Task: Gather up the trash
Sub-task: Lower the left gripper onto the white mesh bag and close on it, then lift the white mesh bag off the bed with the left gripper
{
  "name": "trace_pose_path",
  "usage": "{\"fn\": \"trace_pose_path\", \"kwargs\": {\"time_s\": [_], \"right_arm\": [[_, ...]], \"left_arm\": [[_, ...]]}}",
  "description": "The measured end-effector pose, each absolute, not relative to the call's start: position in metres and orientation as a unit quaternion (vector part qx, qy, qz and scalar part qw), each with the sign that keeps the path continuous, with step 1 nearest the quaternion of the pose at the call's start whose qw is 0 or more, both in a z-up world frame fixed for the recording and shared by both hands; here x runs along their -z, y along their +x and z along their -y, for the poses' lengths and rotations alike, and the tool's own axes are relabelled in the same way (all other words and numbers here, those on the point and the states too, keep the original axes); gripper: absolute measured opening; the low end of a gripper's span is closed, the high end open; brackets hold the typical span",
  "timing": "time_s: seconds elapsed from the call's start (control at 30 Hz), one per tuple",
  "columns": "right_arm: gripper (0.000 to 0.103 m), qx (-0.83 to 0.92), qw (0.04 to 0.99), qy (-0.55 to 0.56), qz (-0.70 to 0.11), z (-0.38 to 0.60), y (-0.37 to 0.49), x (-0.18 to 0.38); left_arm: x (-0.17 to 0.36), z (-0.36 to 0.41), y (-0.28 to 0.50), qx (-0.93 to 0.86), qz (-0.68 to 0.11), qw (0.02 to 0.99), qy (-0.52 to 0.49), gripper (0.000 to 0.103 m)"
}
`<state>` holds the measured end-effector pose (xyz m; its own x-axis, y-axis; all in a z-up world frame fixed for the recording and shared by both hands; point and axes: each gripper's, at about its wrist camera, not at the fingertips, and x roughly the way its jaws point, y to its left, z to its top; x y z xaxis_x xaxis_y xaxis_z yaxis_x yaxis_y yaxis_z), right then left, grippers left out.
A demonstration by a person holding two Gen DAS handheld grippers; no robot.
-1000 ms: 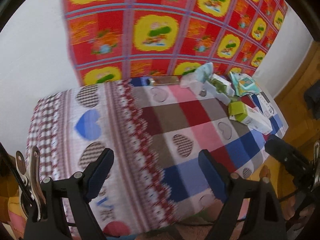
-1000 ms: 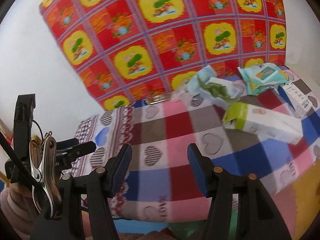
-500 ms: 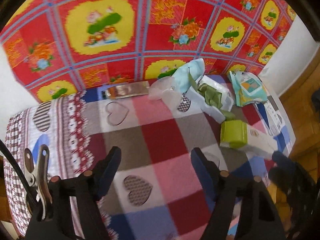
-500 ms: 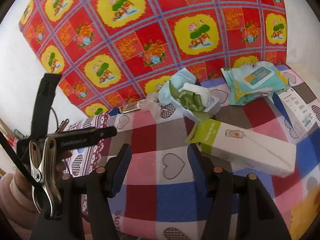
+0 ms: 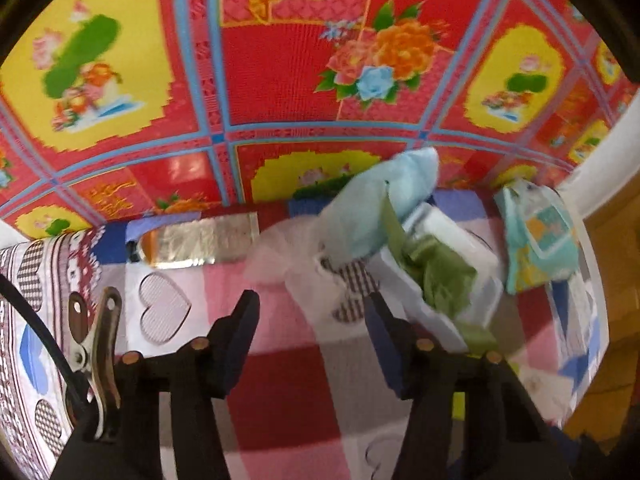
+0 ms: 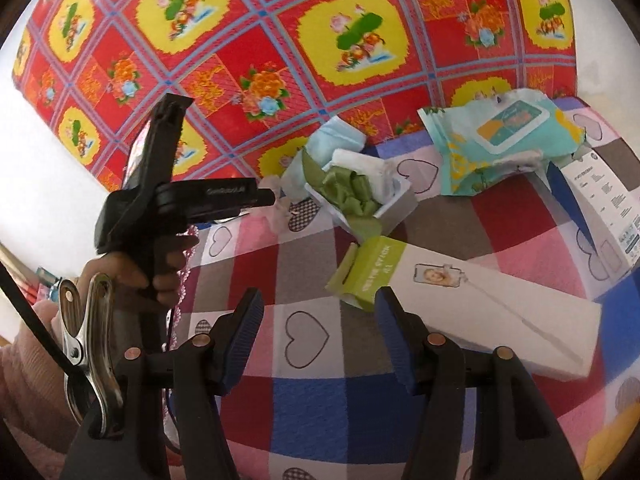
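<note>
The left claw (image 5: 310, 312) is hanging over the checked cloth (image 5: 280, 380) on the bench, its jaws closing with only a bit of clear plastic wrap (image 5: 280, 256) lying ahead of them, nothing pinched. The right claw (image 6: 318, 312) is standing apart and empty, above the cloth, just beside the long white box with a green end (image 6: 460, 296). The trash is sitting at the far side by the red flowered wall covering (image 6: 280, 40): a white tray of green ribbon (image 6: 356, 196), a wipes packet (image 6: 504, 140) and a foil strip (image 5: 200, 240).
</note>
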<state>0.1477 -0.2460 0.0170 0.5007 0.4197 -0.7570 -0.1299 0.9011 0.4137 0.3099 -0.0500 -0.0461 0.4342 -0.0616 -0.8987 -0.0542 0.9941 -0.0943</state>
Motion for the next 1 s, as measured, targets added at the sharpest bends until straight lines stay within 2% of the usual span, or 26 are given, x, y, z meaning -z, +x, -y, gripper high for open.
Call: {"fn": "trace_pose_path", "kwargs": {"time_s": [0.37,0.43,0.47,0.63,0.73,1.0], "right_arm": [[0.059,-0.152,0.842,0.167,-0.49,0.262,0.161,-0.004],[0.059,-0.15,0.84,0.169,-0.493,0.264,0.162,-0.001],[0.059,-0.15,0.839,0.17,-0.494,0.265,0.163,-0.001],[0.059,-0.151,0.836,0.172,-0.498,0.267,0.166,0.003],[0.059,-0.153,0.838,0.168,-0.497,0.265,0.166,0.002],[0.059,-0.17,0.836,0.152,-0.5,0.244,0.166,-0.002]], "left_arm": [[0.087,0.049,0.344,-0.048,-0.558,0.826,-0.064,0.056],[0.092,0.048,0.346,-0.048,-0.56,0.824,-0.075,0.044],[0.093,0.047,0.347,-0.05,-0.558,0.825,-0.077,0.043],[0.094,0.045,0.343,-0.052,-0.551,0.83,-0.075,0.018],[0.095,0.038,0.337,-0.046,-0.552,0.827,-0.094,0.013],[0.084,0.008,0.306,-0.04,-0.545,0.828,-0.126,0.013]]}}
